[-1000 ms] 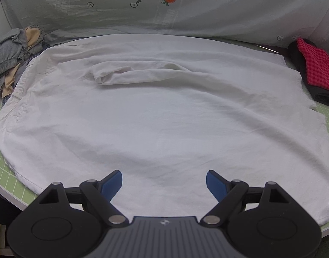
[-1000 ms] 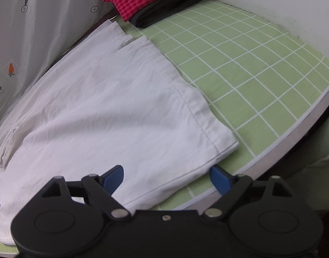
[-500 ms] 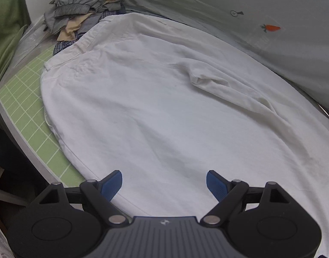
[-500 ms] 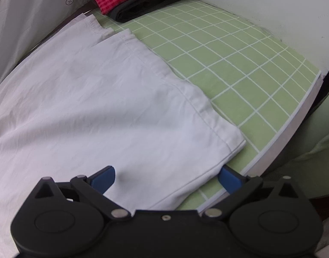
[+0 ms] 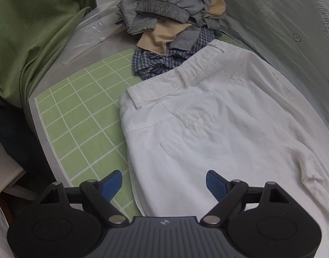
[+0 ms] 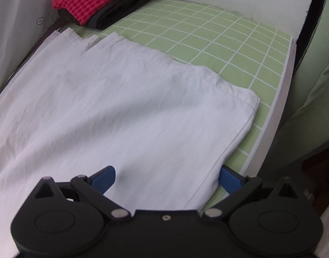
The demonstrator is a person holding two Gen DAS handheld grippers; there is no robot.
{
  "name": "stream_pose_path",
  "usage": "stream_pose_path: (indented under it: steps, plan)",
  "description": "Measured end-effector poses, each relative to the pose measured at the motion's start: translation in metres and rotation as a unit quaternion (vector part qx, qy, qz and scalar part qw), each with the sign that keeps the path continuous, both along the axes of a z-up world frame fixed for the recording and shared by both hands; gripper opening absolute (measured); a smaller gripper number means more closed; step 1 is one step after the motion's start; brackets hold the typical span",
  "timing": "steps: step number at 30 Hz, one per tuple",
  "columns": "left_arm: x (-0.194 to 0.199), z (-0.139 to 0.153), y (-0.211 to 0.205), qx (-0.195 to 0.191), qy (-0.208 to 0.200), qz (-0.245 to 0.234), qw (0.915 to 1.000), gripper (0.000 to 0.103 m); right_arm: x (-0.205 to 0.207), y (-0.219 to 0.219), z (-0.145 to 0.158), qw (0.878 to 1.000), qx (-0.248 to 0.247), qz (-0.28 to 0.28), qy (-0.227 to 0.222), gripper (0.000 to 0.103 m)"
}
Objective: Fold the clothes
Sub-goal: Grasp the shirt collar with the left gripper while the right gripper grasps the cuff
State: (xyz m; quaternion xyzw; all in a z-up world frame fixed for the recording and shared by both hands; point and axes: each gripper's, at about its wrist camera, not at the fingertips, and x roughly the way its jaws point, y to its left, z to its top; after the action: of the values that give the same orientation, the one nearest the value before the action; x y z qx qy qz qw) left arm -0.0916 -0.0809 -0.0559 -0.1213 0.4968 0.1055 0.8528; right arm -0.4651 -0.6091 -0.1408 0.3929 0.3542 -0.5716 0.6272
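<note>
Both grippers spread wide: left gripper [image 5: 164, 182] over the white trousers [image 5: 218, 129] near the waistband, right gripper [image 6: 166, 177] straddling a leg's edge near its hem, gripping nothing.

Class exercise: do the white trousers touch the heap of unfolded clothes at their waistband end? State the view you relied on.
Touching. In the left wrist view, the waistband of the white trousers lies over the checked blue garment at the bottom of the unfolded heap, with no green mat showing between them.
</note>
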Motion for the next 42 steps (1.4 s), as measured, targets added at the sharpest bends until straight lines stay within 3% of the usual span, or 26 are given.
stream_pose_path:
  steps: [4, 8, 11, 13, 14, 16, 18, 21, 24, 28, 32, 37, 42]
  plan:
    - [0.025, -0.021, 0.023, 0.003, 0.015, 0.02, 0.9997, 0.08, 0.013, 0.001, -0.005, 0.999, -0.006, -0.017, 0.036, 0.103]
    - [0.042, -0.038, 0.038, 0.001, 0.025, 0.034, 0.9991, 0.078, 0.014, -0.004, -0.004, 0.997, 0.001, -0.064, 0.031, 0.102]
    - [0.046, -0.042, 0.041, -0.013, 0.022, 0.031, 0.9992, 0.072, 0.013, -0.007, -0.001, 0.996, 0.009, -0.09, 0.029, 0.091]
    - [0.047, -0.041, 0.04, -0.015, 0.012, 0.026, 0.9995, 0.06, 0.014, -0.008, 0.001, 0.996, 0.008, -0.086, 0.021, 0.086]
    - [0.048, -0.041, 0.04, -0.018, 0.008, 0.025, 0.9995, 0.054, 0.014, -0.008, 0.002, 0.996, 0.007, -0.082, 0.018, 0.081]
    - [0.048, -0.04, 0.04, -0.024, 0.0, 0.025, 0.9994, 0.027, 0.016, -0.008, 0.006, 0.997, 0.002, -0.069, 0.017, 0.065]
    - [0.049, -0.039, 0.044, -0.039, -0.001, 0.041, 0.9984, 0.015, 0.016, -0.009, 0.009, 0.998, -0.005, -0.057, 0.024, 0.021]
    - [0.044, -0.033, 0.053, -0.071, -0.014, 0.066, 0.9952, 0.011, 0.004, -0.008, 0.013, 0.999, -0.013, -0.046, -0.013, 0.007]
    - [0.033, -0.021, 0.056, -0.072, -0.035, 0.074, 0.994, 0.011, -0.012, -0.001, 0.024, 0.998, -0.028, -0.035, -0.045, 0.005]
    - [0.016, 0.001, 0.05, -0.031, -0.058, 0.067, 0.9956, 0.01, -0.032, 0.014, 0.035, 0.997, -0.031, -0.031, -0.067, 0.004]
    - [-0.003, 0.032, 0.05, -0.009, -0.08, 0.071, 0.9942, 0.009, -0.058, 0.026, 0.053, 0.991, -0.028, -0.054, -0.116, 0.004]
    - [-0.023, 0.093, 0.044, 0.003, -0.143, 0.069, 0.9872, 0.008, -0.062, 0.026, 0.114, 0.983, -0.081, -0.032, -0.161, 0.004]
    - [-0.035, 0.162, 0.031, 0.02, -0.224, 0.067, 0.9719, 0.008, -0.059, 0.023, 0.19, 0.96, -0.16, -0.01, -0.231, 0.003]
